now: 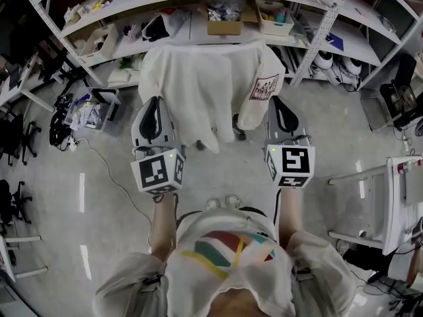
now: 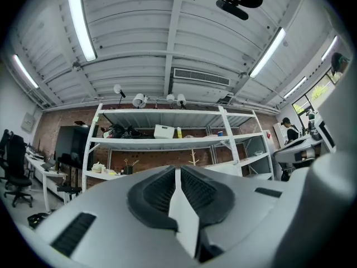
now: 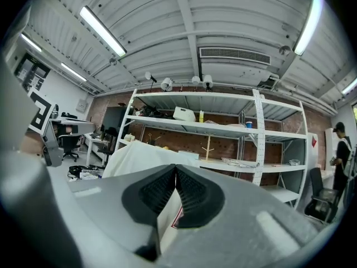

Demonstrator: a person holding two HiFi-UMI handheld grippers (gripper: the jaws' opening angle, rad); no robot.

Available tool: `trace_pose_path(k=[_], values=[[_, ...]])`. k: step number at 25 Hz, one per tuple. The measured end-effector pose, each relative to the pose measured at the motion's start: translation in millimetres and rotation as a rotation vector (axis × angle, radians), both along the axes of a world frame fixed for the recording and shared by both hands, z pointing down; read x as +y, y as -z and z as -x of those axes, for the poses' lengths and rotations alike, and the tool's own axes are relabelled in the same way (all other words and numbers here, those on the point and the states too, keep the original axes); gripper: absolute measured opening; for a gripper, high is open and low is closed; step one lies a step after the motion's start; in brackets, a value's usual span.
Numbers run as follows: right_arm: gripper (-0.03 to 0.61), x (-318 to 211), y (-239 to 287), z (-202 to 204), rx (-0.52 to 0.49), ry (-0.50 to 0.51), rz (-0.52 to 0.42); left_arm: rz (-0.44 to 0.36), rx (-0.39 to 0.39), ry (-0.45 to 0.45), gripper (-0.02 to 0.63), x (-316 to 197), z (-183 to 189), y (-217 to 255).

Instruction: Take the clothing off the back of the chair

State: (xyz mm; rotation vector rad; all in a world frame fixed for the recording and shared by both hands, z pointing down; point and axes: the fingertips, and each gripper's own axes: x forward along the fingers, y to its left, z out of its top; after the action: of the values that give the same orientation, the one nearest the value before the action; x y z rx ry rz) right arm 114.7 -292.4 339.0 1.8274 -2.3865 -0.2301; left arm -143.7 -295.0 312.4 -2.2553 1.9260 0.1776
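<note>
A white garment [image 1: 205, 84] with a printed patch [image 1: 264, 88] on one sleeve hangs over the back of a chair and hides nearly all of it; only a dark bit of the chair's base [image 1: 238, 132] shows under the hem. My left gripper [image 1: 154, 102] is at the garment's lower left edge, shut on a fold of the white cloth [image 2: 184, 216]. At the lower right, by the patched sleeve, my right gripper [image 1: 280, 102] is shut on white cloth [image 3: 166, 222] too. The draped bulk [image 3: 134, 155] shows beyond its jaws.
A long white shelving rack [image 1: 198, 28] with boxes and clutter stands right behind the chair. A white frame table [image 1: 390, 203] is at the right, office chairs [image 1: 13, 137] at the left. A cable [image 1: 112, 170] runs over the floor. A person [image 3: 339, 155] stands far right.
</note>
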Motion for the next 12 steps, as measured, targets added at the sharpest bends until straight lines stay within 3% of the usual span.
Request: trace_pose_path(k=[2,3,4,5,9,12], values=[[0.006,-11.2,7.7,-2.6,0.003,-0.006,-0.008,-0.003,-0.027,-0.003,0.023,-8.9,0.5,4.4],[0.03,-17.7,11.3,-4.4,0.002,-0.01,-0.009,-0.001,-0.038,-0.006,0.064,-13.9,1.3,6.4],[0.102,-25.0,14.3,-6.2,0.0,-0.013,-0.006,0.002,-0.046,-0.011,0.128,-19.4,2.9,8.3],[0.166,-32.7,17.0,-8.3,-0.001,-0.018,-0.002,0.005,-0.053,-0.012,0.152,-25.5,5.5,10.2],[0.189,-63.3,25.9,-20.1,0.011,-0.056,-0.013,0.019,-0.061,-0.002,0.209,-54.4,18.2,10.2],[0.212,-87.7,24.9,-25.6,0.027,-0.082,-0.007,0.08,-0.051,-0.007,0.241,-82.3,25.1,-5.4]])
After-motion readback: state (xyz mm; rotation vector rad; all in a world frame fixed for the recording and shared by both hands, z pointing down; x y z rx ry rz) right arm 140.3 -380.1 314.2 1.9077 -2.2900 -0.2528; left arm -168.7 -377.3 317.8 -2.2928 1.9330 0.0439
